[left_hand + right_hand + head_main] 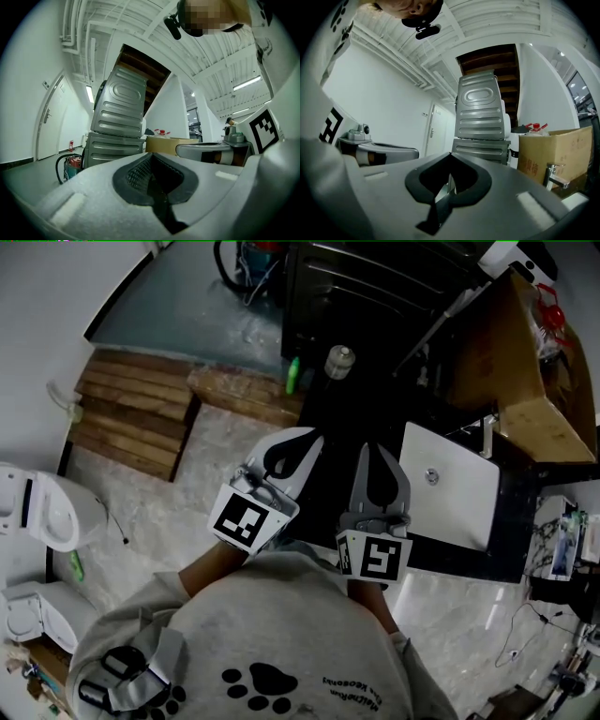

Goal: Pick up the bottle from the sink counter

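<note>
From the head view, we see the bottle (pixel 339 362) standing at the far end of the black, glossy worktop (pixel 342 413). It is upright, so we look down on its round pale cap and its long axis runs straight up. A slim green thing (pixel 292 374) stands just to its left, and the white rectangular sink (pixel 450 486) is set into the worktop nearer and to the right. The left gripper (pixel 312 439), white and matte, and the right gripper (pixel 378 451), darker grey, point side by side toward the far end, each with its jaws clenched tip to tip on nothing. The bottle lies beyond both, between their lines; we judge the left a touch nearer, and either would have to part its jaws first. In the left gripper view the jaws meet along a closed seam round a ribbed dark hollow, empty. Beyond them rise a grey pressed-metal cabinet (pixel 119 117) and a cardboard box (pixel 168 144), but we cannot make out the bottle. In the right gripper view the jaws are likewise pressed together and bare, with a chrome tap (pixel 553 176) at the right; the task's bottle does not show there either.
</note>
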`<state>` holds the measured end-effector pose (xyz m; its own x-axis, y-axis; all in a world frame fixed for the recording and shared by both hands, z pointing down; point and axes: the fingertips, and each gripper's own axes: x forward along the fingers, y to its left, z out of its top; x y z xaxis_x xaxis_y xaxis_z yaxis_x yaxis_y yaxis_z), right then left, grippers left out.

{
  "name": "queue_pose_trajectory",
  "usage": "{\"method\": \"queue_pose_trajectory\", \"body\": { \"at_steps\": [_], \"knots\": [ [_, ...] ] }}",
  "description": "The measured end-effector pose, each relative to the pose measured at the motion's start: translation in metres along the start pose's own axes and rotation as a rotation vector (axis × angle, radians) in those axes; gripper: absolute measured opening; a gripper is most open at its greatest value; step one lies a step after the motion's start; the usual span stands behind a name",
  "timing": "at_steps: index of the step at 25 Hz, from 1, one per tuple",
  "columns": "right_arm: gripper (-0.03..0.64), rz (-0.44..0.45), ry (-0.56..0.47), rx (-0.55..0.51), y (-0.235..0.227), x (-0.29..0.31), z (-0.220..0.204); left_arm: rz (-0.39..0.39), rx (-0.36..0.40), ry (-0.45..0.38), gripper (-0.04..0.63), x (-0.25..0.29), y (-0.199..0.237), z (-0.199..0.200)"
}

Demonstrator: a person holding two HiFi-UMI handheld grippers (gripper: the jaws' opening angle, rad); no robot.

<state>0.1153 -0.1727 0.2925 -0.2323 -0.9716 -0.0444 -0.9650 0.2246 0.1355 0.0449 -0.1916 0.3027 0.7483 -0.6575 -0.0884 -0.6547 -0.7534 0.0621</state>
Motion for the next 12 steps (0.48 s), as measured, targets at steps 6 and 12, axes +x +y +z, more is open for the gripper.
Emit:
{"method": "queue_pose_trajectory", "body": {
  "at_steps": [6, 12],
  "knots": [
    [0.002, 0.046, 0.006, 0.018, -0.022, 0.013, -0.012, 0.039, 0.015, 0.01, 0.002, 0.026, 0.001, -0.006],
    [0.002, 0.076, 0.013, 0.046, -0.031, 0.019, -0.022, 0.065, 0.025, 0.031, 0.002, 0.039, 0.0, -0.014]
  ]
}}
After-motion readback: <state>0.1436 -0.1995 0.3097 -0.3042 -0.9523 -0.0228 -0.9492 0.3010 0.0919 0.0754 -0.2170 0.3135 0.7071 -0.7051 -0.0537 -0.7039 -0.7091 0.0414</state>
